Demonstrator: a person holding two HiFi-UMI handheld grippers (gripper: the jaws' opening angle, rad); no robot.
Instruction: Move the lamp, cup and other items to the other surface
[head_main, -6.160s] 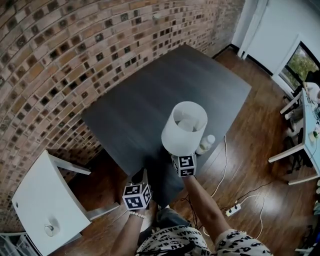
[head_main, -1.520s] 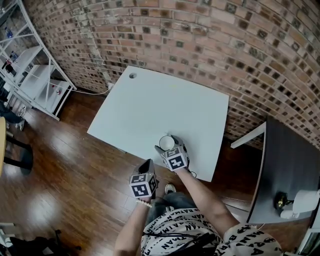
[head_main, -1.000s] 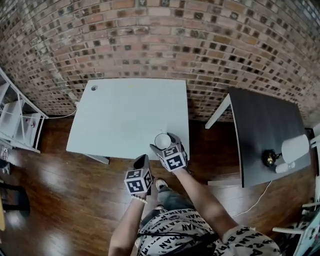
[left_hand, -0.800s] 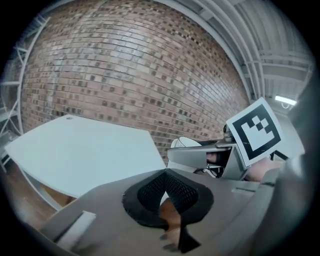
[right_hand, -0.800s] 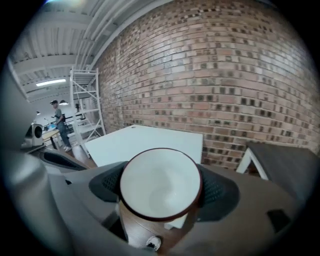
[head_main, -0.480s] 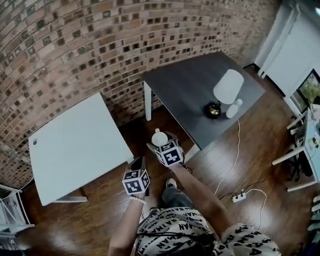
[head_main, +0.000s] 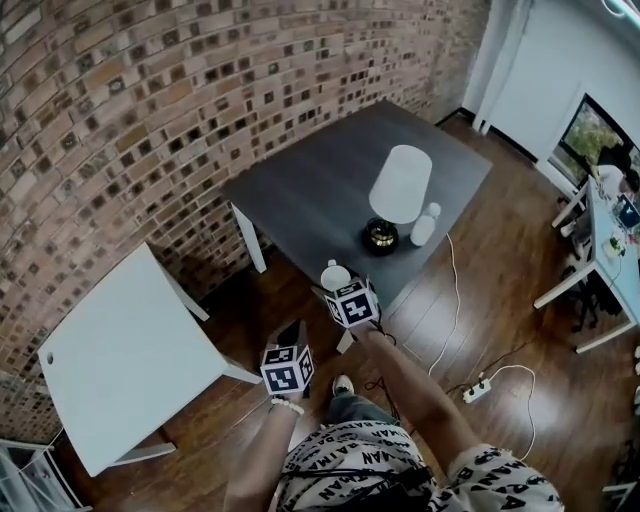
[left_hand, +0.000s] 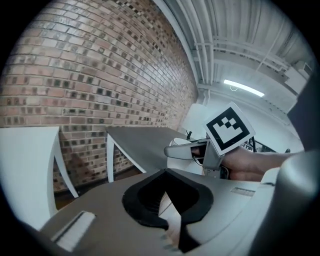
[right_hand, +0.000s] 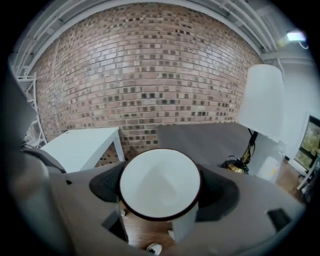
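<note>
**A:** Where's the cup, and what has hold of it?

**B:** The cup sits upright, mouth up, between the jaws of the right claw. The jaws stand wide only because the cup's body is wide, and they press on both of its flanks. It hangs over the floor, just off the near edge of the dark surface.

**A:** Why grip it that way?

**B:** My reading is that a level hold round the body keeps the base free. The cup can then go straight down onto its foot with no turn of the wrist.

**A:** And the lamp?

**B:** The lamp stands on the dark surface toward its right side, with a small white bottle just beside its base. Nothing shows on the white surface off to the left. So I take the dark one to be where things are going, and the cup to be next in line.

**A:** What about the left claw?

**B:** The left claw hangs lower and nearer the person, well short of either surface, with nothing between its jaws. They look drawn together, though the view is too close for me to be sure of the last sliver. One claw is probably enough for a cup, and holding the other back keeps it out of the way.

**A:** Where would you set the cup?

**B:** On the open stretch of the dark top on the near side, apart from the lamp's shade and base so nothing gets knocked.
</note>
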